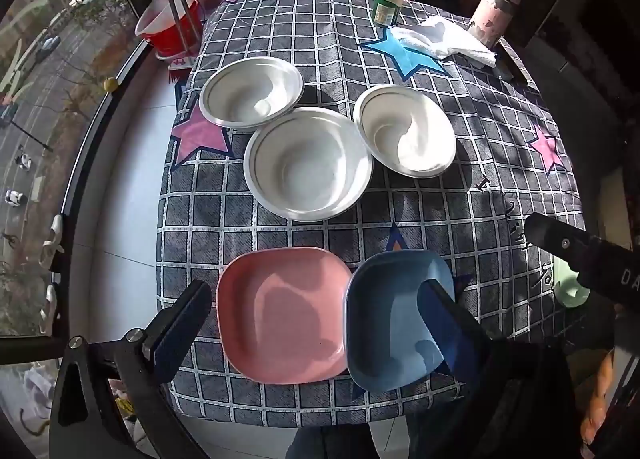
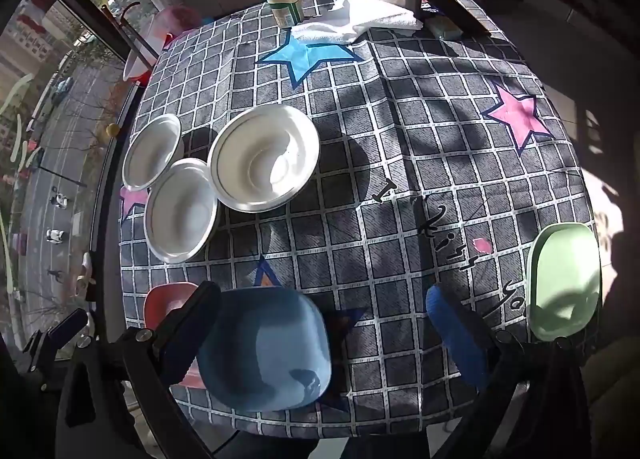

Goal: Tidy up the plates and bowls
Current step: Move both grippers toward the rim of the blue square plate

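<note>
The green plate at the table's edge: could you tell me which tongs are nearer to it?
Right. The right tongs hang open with the green plate just beyond their outer finger; the left tongs straddle the pink plate, further away.

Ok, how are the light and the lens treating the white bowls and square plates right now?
Left wrist: sun patches brighten two white bowls; shadows cross the pink square plate. Right wrist: fisheye bends the checked tablecloth; sun glares on the green square plate.

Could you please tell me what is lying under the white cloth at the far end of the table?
The white cloth rests on the checked tablecloth, covering the upper tips of the blue star print. Anything else beneath its folds is hidden from both cameras.
</note>
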{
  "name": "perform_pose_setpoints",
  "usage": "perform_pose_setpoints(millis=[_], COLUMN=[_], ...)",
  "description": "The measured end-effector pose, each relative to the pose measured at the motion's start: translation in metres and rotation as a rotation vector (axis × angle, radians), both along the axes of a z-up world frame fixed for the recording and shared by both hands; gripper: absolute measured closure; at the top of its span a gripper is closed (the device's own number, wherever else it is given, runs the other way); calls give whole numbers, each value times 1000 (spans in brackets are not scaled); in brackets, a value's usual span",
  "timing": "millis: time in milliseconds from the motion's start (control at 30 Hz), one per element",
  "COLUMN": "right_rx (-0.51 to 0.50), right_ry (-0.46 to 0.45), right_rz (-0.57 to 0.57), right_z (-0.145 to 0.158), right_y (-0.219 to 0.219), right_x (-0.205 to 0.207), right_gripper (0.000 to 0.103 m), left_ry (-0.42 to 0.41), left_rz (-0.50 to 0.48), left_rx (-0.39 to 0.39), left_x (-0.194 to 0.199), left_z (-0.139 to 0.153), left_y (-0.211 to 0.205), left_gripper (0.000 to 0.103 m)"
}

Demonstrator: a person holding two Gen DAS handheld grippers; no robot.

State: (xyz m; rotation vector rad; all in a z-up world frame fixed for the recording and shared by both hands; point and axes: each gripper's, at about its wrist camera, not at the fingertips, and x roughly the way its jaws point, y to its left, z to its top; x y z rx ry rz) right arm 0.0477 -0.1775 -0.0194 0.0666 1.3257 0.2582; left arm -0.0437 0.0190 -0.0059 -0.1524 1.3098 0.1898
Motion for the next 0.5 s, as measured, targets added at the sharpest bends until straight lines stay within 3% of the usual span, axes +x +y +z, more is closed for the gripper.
perform_pose_setpoints(millis=[233,500], right_rx=[-13,-70], right_ry=[9,78], right_rz=[17,41], right_z=[2,-11], right_y=[5,4], right_x=[-14,-18], right_gripper=[0,0], left_ry=[6,55], left_rz=[-2,-18], left_rx=[20,51], left_x=[-6,-9], left_z=[6,-14], left_y=[-2,-9], left_gripper=[0,0])
